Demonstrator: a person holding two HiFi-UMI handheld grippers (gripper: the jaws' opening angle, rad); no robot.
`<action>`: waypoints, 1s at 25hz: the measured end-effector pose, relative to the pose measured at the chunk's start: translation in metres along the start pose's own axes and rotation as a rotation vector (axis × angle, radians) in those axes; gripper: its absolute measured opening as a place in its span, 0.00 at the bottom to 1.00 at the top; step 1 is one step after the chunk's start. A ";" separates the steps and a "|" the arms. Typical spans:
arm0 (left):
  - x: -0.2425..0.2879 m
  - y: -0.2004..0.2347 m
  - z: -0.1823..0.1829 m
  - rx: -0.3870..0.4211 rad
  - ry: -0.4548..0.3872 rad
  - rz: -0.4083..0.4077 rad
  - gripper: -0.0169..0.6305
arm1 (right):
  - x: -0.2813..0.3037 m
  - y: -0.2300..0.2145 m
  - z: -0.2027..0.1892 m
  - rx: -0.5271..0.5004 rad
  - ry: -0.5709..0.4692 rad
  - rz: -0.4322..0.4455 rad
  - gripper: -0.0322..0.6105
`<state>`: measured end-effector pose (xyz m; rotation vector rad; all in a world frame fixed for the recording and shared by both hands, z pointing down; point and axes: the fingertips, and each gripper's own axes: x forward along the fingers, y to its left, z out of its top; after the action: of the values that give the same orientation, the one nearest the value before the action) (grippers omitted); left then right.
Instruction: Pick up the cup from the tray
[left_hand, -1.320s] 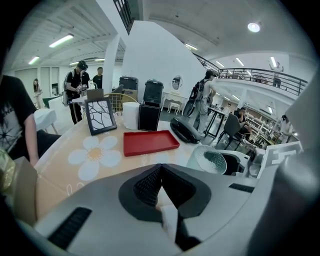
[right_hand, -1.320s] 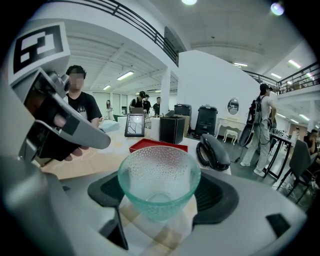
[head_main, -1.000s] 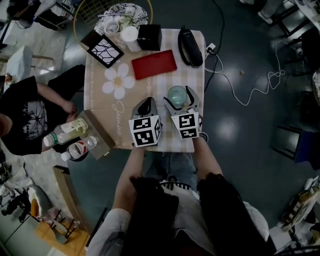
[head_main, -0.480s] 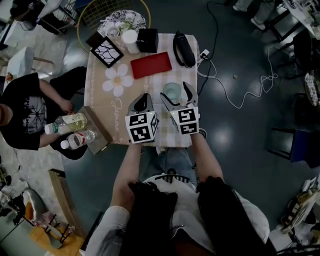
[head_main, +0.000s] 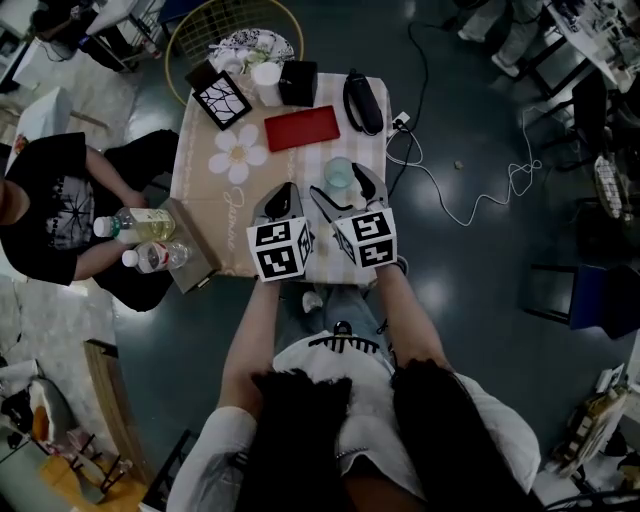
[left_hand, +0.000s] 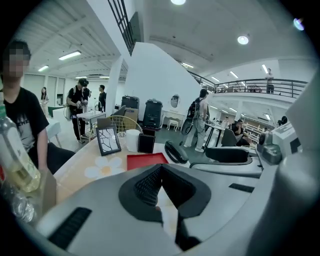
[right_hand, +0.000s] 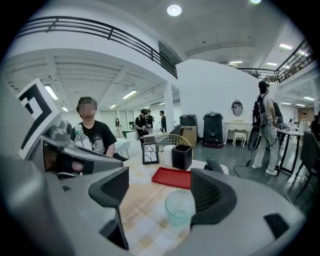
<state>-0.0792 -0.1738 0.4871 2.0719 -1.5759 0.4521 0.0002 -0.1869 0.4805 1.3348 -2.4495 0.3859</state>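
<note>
Checked tablecloth (right_hand: 142, 212), grasp about to close.
Right claw (right_hand: 161, 192) gapes around the cup (right_hand: 181, 208), nearer its right jaw, red tray (right_hand: 172, 177) beyond; next, centre and squeeze. Left claw (left_hand: 161, 192) closed, empty.

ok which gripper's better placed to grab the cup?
Right. The right gripper has its jaws apart, with the cup standing between them, close to one jaw. The left gripper has its jaws together with nothing in them, and the cup does not show in its view.
</note>
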 end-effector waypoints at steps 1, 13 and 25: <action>-0.004 -0.001 0.001 0.000 -0.006 -0.003 0.04 | -0.003 0.003 0.002 -0.003 0.000 0.001 0.66; -0.053 -0.001 -0.010 -0.019 -0.053 -0.018 0.04 | -0.042 0.036 -0.006 0.037 0.042 -0.082 0.25; -0.083 0.003 -0.019 -0.025 -0.070 -0.036 0.04 | -0.067 0.049 -0.008 0.081 0.051 -0.162 0.06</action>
<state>-0.1042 -0.0978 0.4583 2.1147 -1.5730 0.3486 -0.0064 -0.1075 0.4566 1.5253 -2.2867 0.4761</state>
